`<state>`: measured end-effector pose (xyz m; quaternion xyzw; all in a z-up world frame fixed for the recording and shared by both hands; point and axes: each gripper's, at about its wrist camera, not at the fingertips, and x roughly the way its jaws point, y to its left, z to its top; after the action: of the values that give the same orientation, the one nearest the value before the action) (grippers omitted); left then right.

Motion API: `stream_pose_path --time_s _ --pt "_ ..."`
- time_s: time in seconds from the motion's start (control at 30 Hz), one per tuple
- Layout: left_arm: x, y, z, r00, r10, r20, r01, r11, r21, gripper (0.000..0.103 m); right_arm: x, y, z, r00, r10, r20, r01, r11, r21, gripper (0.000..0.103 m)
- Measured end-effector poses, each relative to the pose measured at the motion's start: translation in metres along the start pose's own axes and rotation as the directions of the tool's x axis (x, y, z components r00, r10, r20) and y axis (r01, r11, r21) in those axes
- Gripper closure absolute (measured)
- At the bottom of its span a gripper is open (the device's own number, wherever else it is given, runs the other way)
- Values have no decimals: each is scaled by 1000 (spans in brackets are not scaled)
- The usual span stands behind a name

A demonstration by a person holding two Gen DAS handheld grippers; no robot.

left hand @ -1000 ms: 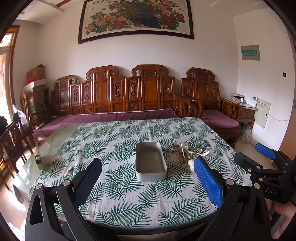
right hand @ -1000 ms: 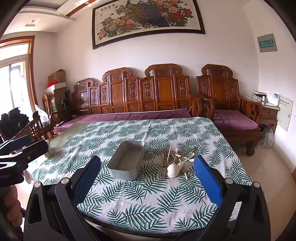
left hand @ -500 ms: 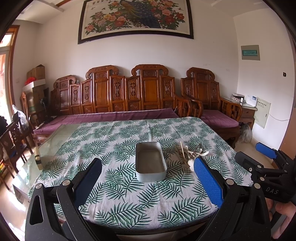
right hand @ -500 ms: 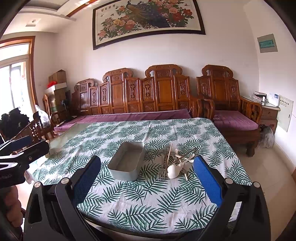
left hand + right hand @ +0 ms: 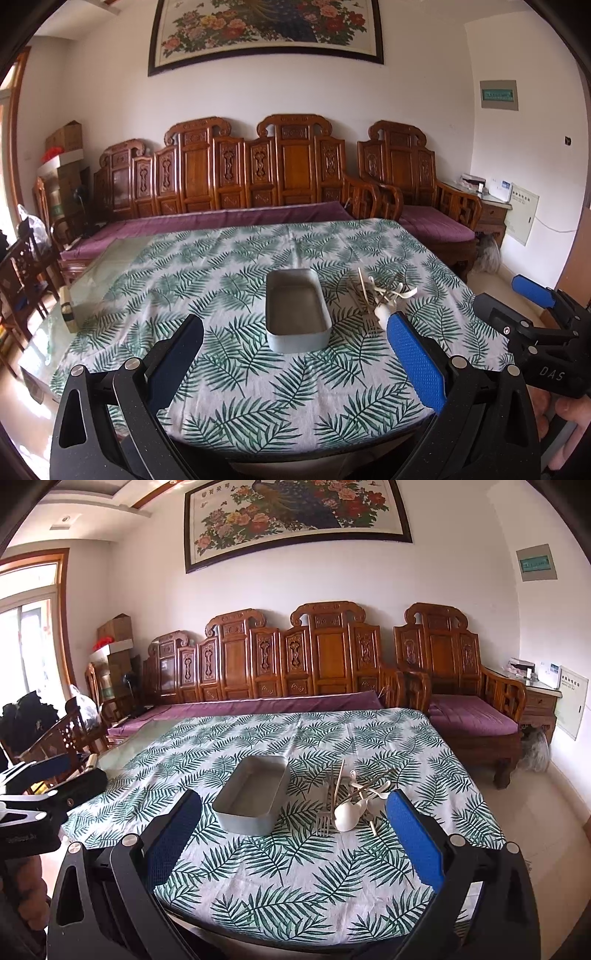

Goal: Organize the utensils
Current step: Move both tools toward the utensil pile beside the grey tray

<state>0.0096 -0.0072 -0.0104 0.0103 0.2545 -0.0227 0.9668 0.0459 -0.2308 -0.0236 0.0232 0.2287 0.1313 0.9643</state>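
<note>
So I hold both grippers back from the table (image 5: pixel 295 904), short of its near edge, and both are spread wide with nothing between the pads. The left gripper (image 5: pixel 295 365) points at the tin (image 5: pixel 297 314), which sits at 12 o'clock from it. The right gripper (image 5: pixel 291 845) looks at the same scene from more to the right, so the utensils (image 5: pixel 349 797) lie at about 1 o'clock from it.

I think the jaws are wide because no pick has begun; this is the pose for choosing a first piece. The tin is empty, with its long side running away from me, so a long piece can be laid straight in. The utensils lie in one loose heap just beside the tin, on its right, not touching it as far as I can tell.

I count one tin. In the heap I see one metal fork (image 5: pixel 322 812), at least two white spoons (image 5: pixel 347 814), and some thin sticks, maybe chopsticks. They cross each other, so I cannot give a sure number.
</note>
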Motion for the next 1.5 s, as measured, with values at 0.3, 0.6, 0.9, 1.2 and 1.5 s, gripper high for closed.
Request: stream_pose_path --time_s 0.3,0.6,0.9,1.2,1.5 --pt "44 3 -2 996 -45 -82 47 999 12 6 38 -5 -8 999 -21 -50 20 999 -28 3" --pt "87 -3 17 990 -79 -116 84 996 39 6 89 -22 -4 995 -41 -88 38 999 -39 5" --pt "127 -17 26 982 -101 -158 113 991 68 6 141 -55 -4 984 -42 -175 34 998 -49 20" --pt "171 -32 22 964 -148 -221 170 982 82 6 213 -98 -25 945 -33 -324 10 997 -74 35" --pt "217 -49 15 929 -222 -297 248 967 51 16 257 -137 -42 909 -27 -415 6 999 -51 41"
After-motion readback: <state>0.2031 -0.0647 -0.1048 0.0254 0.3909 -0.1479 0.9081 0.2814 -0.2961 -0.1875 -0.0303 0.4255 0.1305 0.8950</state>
